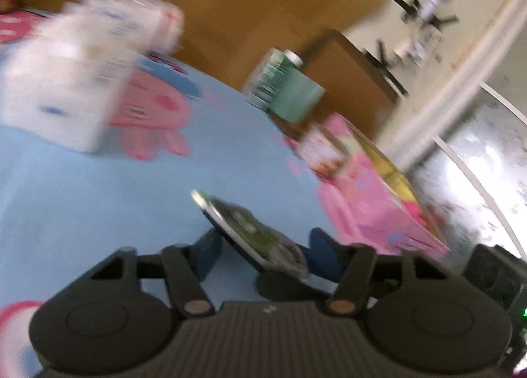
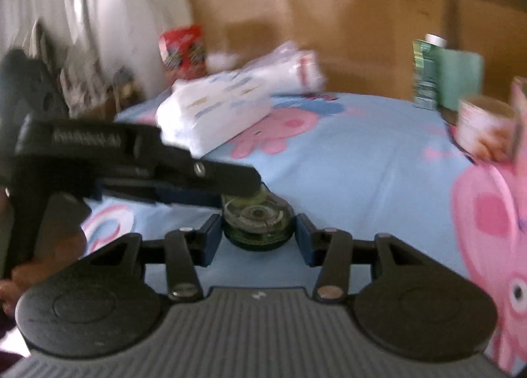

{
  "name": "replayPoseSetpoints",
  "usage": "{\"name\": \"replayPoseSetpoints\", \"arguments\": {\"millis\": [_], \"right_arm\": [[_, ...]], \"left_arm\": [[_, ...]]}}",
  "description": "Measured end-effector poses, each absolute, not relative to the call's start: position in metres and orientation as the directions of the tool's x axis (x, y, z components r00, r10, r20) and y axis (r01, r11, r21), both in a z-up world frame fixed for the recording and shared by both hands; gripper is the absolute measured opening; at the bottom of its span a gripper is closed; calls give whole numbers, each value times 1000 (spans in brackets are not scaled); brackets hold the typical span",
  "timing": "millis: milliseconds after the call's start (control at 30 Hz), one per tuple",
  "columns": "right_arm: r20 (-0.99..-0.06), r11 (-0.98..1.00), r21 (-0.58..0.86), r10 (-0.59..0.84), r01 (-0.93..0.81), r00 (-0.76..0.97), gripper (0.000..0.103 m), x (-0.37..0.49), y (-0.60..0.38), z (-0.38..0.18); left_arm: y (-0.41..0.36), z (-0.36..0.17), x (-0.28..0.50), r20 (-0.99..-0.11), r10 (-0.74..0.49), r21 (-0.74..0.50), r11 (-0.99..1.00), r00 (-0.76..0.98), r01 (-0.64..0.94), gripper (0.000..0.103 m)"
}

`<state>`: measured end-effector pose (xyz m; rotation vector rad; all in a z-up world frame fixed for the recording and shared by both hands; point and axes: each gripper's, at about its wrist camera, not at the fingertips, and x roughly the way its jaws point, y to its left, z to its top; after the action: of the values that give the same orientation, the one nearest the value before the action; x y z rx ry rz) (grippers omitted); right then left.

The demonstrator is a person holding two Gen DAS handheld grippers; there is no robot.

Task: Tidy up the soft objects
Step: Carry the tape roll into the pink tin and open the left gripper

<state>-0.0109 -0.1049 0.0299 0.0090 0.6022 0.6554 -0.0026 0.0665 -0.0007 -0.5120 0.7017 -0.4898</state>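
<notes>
A flat round green tin with a clear lid (image 1: pixel 243 223) hangs tilted just above the light blue bedsheet (image 1: pixel 98 196). My left gripper (image 1: pixel 263 246) is shut on it, one blue pad on each side. In the right wrist view the left gripper (image 2: pixel 240 187) reaches in from the left and its finger lies over the top of the tin (image 2: pixel 257 216). My right gripper (image 2: pixel 258 236) has a pad close on either side of the tin's lower part, but blur hides whether they touch. White soft tissue packs (image 2: pixel 214 111) lie further back on the bed.
A clear bag of white goods (image 2: pixel 286 65) and a red packet (image 2: pixel 182 51) sit by the wooden headboard. A green carton (image 2: pixel 441 74), a printed roll (image 2: pixel 484 127) and a pink box (image 1: pixel 378 200) stand at the right edge. A hand (image 2: pixel 42 266) holds the left gripper.
</notes>
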Motion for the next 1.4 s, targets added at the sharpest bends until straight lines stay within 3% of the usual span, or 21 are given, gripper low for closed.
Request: {"name": "replayPoseSetpoints", "arguments": {"millis": [167, 367, 500, 600, 700, 800, 900, 1033, 1400], "right_arm": [[-418, 856, 130, 505, -500, 755, 51, -29, -136, 47], [-258, 951, 36, 306, -307, 917, 51, -42, -193, 71], [-213, 987, 26, 163, -161, 963, 51, -23, -235, 78], [-208, 999, -4, 38, -40, 977, 52, 5, -264, 77], [-231, 996, -61, -72, 59, 970, 61, 44, -287, 66], [-260, 995, 15, -92, 99, 961, 61, 51, -310, 51], [-211, 985, 149, -52, 85, 976, 62, 39, -330, 52], [-220, 980, 183, -41, 83, 975, 62, 42, -337, 51], [-104, 959, 224, -155, 175, 982, 62, 19, -341, 62]], "left_arm": [[9, 28, 16, -458, -635, -531, 757, 622, 382, 58], [-83, 64, 40, -434, -707, -436, 707, 559, 556, 58], [-155, 77, 65, -446, -730, -380, 679, 519, 629, 60], [-205, 81, 86, -461, -694, -295, 708, 553, 642, 85], [-237, 76, 98, -483, -573, -153, 799, 662, 581, 88], [-228, 74, 93, -468, -557, -153, 816, 686, 558, 88], [-209, 74, 83, -455, -523, -141, 842, 721, 521, 90], [-185, 76, 72, -448, -482, -154, 871, 753, 466, 90], [-144, 48, 19, -402, -406, -52, 905, 821, 422, 92]]}}
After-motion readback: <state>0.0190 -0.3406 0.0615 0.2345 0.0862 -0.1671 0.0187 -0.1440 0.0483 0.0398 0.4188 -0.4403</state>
